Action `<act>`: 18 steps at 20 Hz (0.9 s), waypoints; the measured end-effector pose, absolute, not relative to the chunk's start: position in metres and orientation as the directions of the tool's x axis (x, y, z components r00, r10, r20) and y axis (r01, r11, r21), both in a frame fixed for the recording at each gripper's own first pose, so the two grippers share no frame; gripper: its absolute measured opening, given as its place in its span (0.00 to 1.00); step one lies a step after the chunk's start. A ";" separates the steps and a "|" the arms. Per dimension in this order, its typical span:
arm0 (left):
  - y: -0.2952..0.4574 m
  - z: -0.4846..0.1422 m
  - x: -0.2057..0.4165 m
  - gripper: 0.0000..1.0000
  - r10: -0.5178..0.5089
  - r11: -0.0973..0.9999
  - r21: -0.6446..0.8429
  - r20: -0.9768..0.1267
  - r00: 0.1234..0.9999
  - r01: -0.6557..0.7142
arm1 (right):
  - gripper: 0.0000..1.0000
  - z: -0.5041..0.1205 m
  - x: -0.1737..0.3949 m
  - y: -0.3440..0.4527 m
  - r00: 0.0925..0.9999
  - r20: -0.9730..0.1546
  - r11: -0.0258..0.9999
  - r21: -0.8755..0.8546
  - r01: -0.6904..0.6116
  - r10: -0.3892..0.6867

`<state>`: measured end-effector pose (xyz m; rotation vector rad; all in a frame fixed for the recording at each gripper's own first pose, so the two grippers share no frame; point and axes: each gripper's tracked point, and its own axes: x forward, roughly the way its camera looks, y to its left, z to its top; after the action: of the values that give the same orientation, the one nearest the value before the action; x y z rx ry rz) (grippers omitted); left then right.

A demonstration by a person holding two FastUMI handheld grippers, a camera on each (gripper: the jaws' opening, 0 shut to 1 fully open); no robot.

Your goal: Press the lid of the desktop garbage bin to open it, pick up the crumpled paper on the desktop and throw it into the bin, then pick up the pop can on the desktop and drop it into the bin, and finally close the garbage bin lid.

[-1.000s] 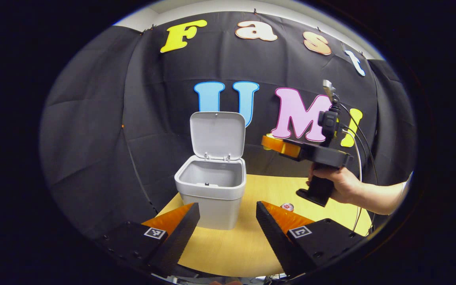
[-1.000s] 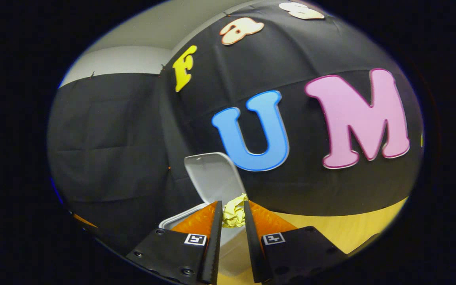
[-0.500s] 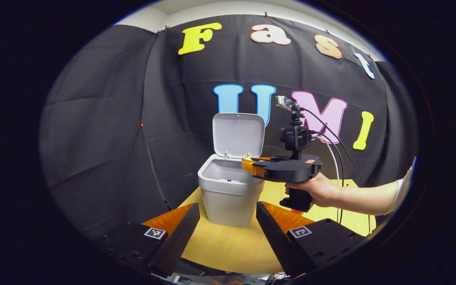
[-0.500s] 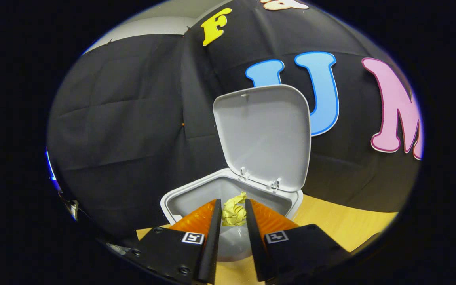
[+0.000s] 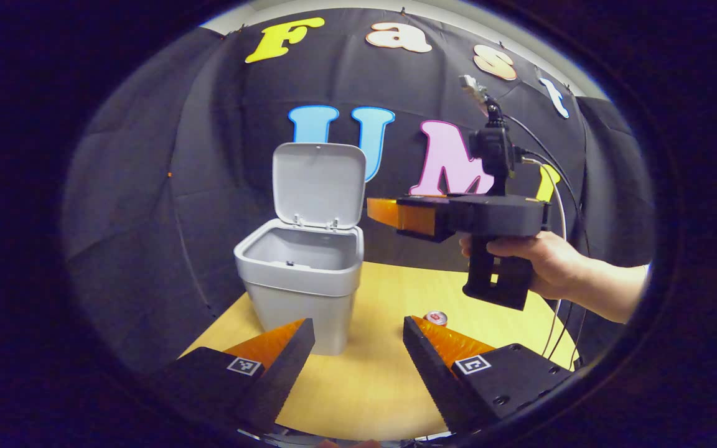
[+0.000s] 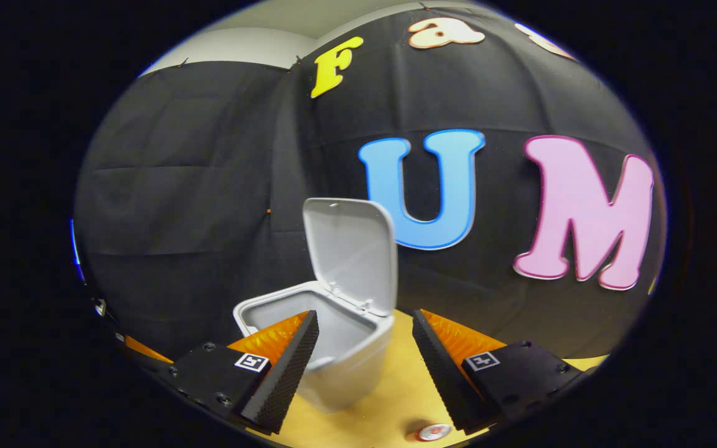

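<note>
Both the right tongs [image 6: 365,348] and the left tongs [image 5: 358,354] gape wide, empty; the bin [image 5: 299,280] stands open-lidded on the table [image 5: 389,373]; the pop can [image 5: 435,318] (small, upright, right of the bin) could tip if clipped by a careless approach.

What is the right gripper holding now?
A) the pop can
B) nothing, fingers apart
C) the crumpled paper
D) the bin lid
B: in the right gripper view the right gripper has its fingers spread with nothing between them, the open garbage bin ahead and the pop can on the table.
</note>
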<state>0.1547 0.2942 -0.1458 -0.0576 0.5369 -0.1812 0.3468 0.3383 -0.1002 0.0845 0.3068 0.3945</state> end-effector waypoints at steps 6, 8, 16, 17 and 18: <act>0.199 -0.238 0.189 0.97 -0.397 0.915 -0.193 -0.594 0.699 0.355 | 0.97 -0.093 0.312 0.206 0.938 -0.311 0.989 0.047 -0.143 0.151; 0.183 -0.263 0.202 0.97 -0.409 0.907 -0.191 -0.621 0.669 0.376 | 0.97 -0.092 0.295 0.173 0.943 -0.323 0.996 0.035 -0.079 0.086; 0.129 -0.348 0.230 0.98 -0.443 0.867 -0.183 -0.711 0.547 0.464 | 0.97 -0.101 0.244 0.082 0.918 -0.374 0.991 -0.019 0.134 -0.132; 0.123 -0.354 0.233 0.97 -0.453 0.861 -0.190 -0.709 0.540 0.472 | 0.97 -0.102 0.237 0.078 0.915 -0.378 0.989 -0.015 0.145 -0.140; 0.117 -0.363 0.238 0.97 -0.456 0.858 -0.194 -0.715 0.530 0.476 | 0.97 -0.102 0.235 0.077 0.914 -0.380 0.989 -0.013 0.150 -0.143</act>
<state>0.2376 0.1172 -0.3634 0.0258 0.8461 -0.5561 0.2347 0.0775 -0.1021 0.0168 0.3902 -0.1508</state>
